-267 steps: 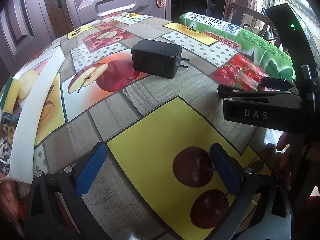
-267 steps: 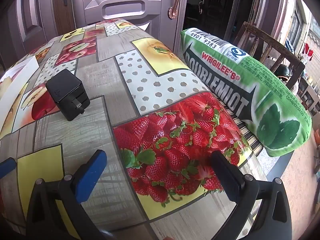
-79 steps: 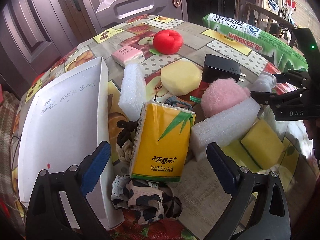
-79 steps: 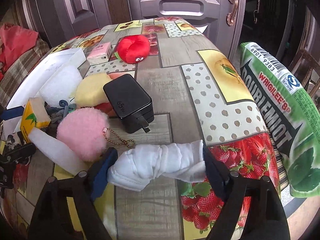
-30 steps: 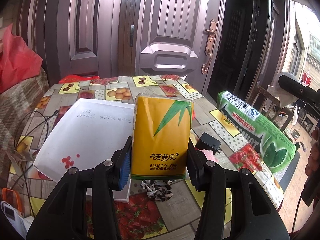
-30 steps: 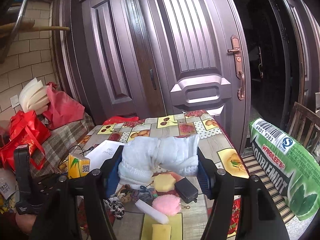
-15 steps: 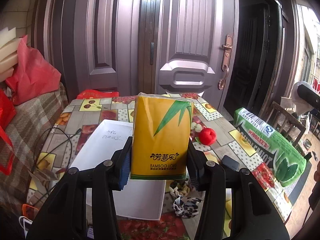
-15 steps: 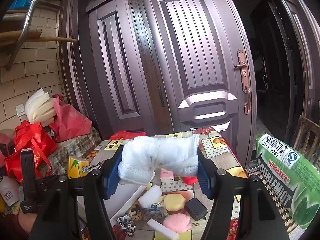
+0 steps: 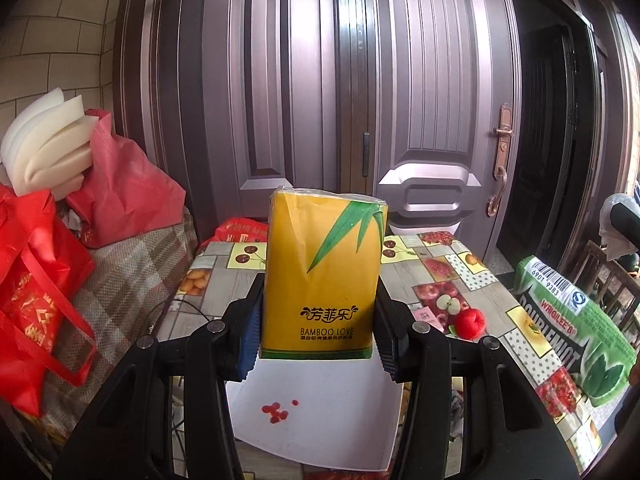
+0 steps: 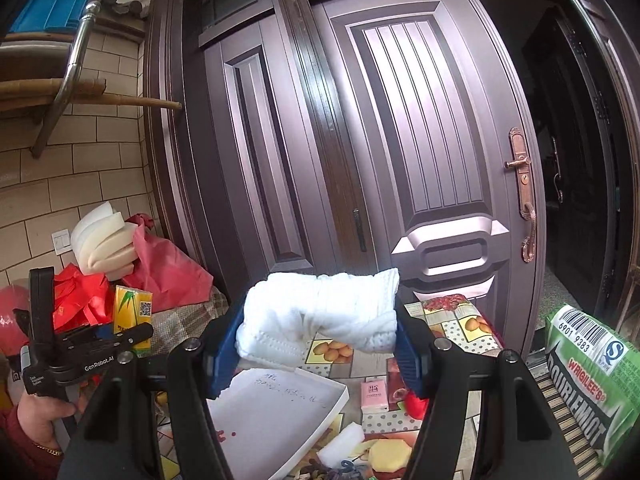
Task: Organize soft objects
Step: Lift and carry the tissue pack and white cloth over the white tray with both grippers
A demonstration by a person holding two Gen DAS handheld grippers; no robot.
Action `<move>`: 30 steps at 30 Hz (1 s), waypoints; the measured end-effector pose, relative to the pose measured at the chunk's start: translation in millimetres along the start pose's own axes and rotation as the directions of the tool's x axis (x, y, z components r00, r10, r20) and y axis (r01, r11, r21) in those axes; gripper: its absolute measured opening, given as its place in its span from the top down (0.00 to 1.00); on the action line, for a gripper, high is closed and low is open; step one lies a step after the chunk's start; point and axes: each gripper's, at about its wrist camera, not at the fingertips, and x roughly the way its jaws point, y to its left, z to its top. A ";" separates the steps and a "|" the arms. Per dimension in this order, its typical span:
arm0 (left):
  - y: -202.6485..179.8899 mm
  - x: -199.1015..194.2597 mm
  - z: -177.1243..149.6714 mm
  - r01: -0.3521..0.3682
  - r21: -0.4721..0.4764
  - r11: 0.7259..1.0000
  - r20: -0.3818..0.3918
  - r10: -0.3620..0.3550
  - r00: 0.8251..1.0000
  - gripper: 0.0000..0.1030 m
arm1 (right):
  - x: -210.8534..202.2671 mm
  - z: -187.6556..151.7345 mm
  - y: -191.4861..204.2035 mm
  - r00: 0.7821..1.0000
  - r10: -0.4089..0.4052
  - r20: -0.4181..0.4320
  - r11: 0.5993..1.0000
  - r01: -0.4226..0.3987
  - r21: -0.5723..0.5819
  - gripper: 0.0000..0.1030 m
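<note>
My left gripper [image 9: 318, 334] is clamped on the yellow tissue pack [image 9: 325, 276], holding it upright in the air above the white tray [image 9: 320, 412]. My right gripper [image 10: 318, 354] squeezes the rolled white cloth [image 10: 320, 310] lengthwise, also above that tray on the tabletop [image 9: 472, 280].

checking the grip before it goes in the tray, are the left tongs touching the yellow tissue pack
Touching. The left wrist view shows both pads of the left tongs pressed against the sides of the yellow tissue pack, held upright above the white tray.
</note>
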 end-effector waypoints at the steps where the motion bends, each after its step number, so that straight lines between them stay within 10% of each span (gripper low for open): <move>1: 1.9 0.8 1.6 -0.004 -0.009 1.000 -0.003 0.004 1.000 0.54 | 2.4 1.9 1.4 1.000 0.004 -0.004 1.000 -0.003 0.006 0.36; 12: 13.1 1.4 12.7 -0.024 -0.023 0.999 0.015 0.024 1.000 0.54 | 15.2 24.3 33.1 0.997 0.054 0.049 0.998 -0.053 -0.034 0.36; 30: 40.2 79.1 -29.7 -0.102 -0.089 0.991 -0.151 0.088 0.985 0.53 | 105.7 -29.4 61.7 0.979 0.116 -0.168 0.991 -0.124 -0.043 0.36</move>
